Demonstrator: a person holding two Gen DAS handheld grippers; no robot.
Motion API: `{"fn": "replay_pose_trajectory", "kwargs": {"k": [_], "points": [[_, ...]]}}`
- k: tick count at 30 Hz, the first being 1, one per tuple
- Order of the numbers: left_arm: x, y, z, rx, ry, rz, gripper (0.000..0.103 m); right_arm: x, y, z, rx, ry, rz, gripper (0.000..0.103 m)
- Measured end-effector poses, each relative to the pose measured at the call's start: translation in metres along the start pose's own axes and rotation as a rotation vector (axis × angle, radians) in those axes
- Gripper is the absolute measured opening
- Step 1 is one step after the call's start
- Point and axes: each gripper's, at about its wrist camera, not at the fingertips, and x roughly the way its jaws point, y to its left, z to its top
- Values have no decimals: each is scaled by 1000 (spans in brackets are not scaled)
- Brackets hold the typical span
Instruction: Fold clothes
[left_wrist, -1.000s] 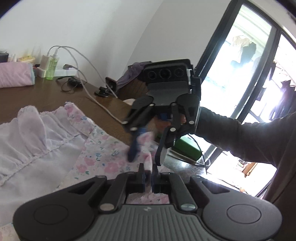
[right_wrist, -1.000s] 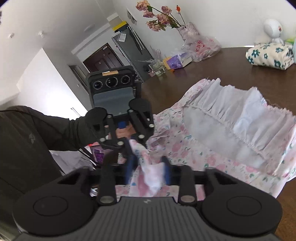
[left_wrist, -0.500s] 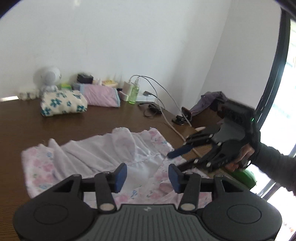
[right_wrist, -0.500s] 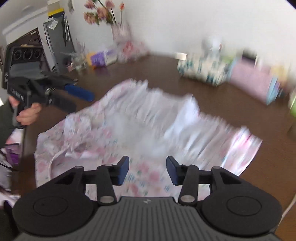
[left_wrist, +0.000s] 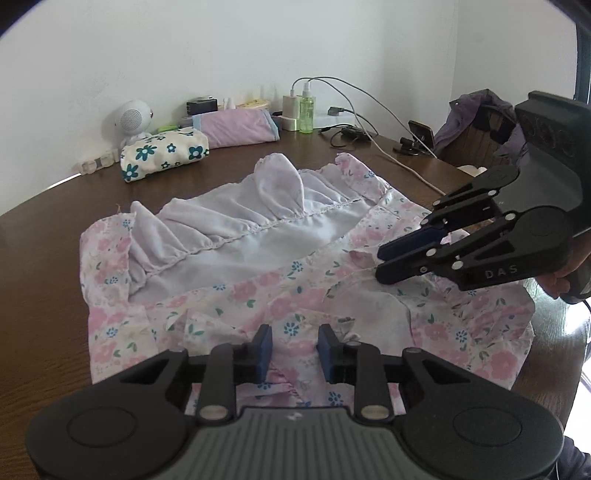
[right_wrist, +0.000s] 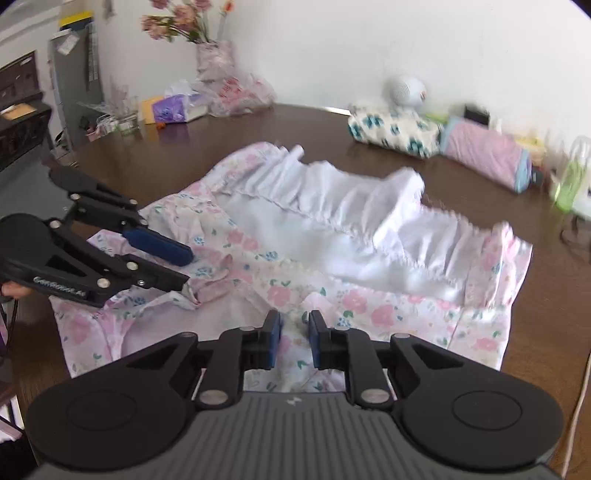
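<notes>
A pink floral garment (left_wrist: 280, 295) with a white ruffled lining (left_wrist: 236, 221) lies spread on the brown table (left_wrist: 44, 258). My left gripper (left_wrist: 294, 349) hovers over its near hem. Its jaws are closing and the pads press on nothing; the cloth lies below them. From the right, my right gripper (left_wrist: 378, 264) reaches over the floral edge, held by a hand. In the right wrist view the right gripper (right_wrist: 293, 343) hangs over the garment (right_wrist: 369, 310). Its jaws are closing too, and nothing is pinched. The left gripper (right_wrist: 186, 267) sits beside a raised fold at the left.
At the far table edge lie a folded flower-print bundle (left_wrist: 164, 153), a folded pink bundle (left_wrist: 238, 123), a white round device (left_wrist: 131, 120), a green bottle (left_wrist: 306, 109) and a cable (left_wrist: 406, 166). A vase of flowers (right_wrist: 214, 59) stands far left, by boxes.
A second ago both grippers faced each other, shut on a corner of the floral cloth. They let go, opened wide and swung toward the table; the jaws now stand narrower.
</notes>
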Motion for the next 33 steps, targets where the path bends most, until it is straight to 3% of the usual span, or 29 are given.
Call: {"fn": "replay_pose_trajectory", "kwargs": {"k": [4, 6, 9, 11, 13, 17, 22, 27, 29, 32, 33], "points": [[-7, 1, 0, -26, -31, 22, 34, -16, 4, 9, 12, -50, 67, 33], [-15, 3, 2, -39, -66, 21, 35, -8, 8, 10, 5, -21, 83, 33], [-29, 4, 8, -28, -112, -21, 50, 10, 13, 7, 4, 40, 21, 33], [-31, 1, 10, -19, -111, -58, 51, 6, 19, 12, -27, 8, 65, 33], [-31, -1, 9, -22, -98, -80, 52, 3, 31, 20, -108, -3, 110, 40], [-25, -7, -1, -5, -76, -12, 52, 31, 47, 30, -215, 109, 111, 41], [-24, -12, -12, 0, -59, 24, 52, 46, 35, 35, -66, 94, 53, 40], [-29, -15, -11, 1, -81, 34, 52, 36, 27, 26, -26, 66, -7, 40], [-32, -16, -9, 8, -94, 45, 52, 28, 25, 28, -7, 54, 22, 40], [-36, -12, -9, 3, -98, 73, 52, 18, 30, 32, -31, 79, 157, 39], [-37, -10, -9, -4, -95, 73, 52, 19, 33, 33, -47, 98, 200, 32]]}}
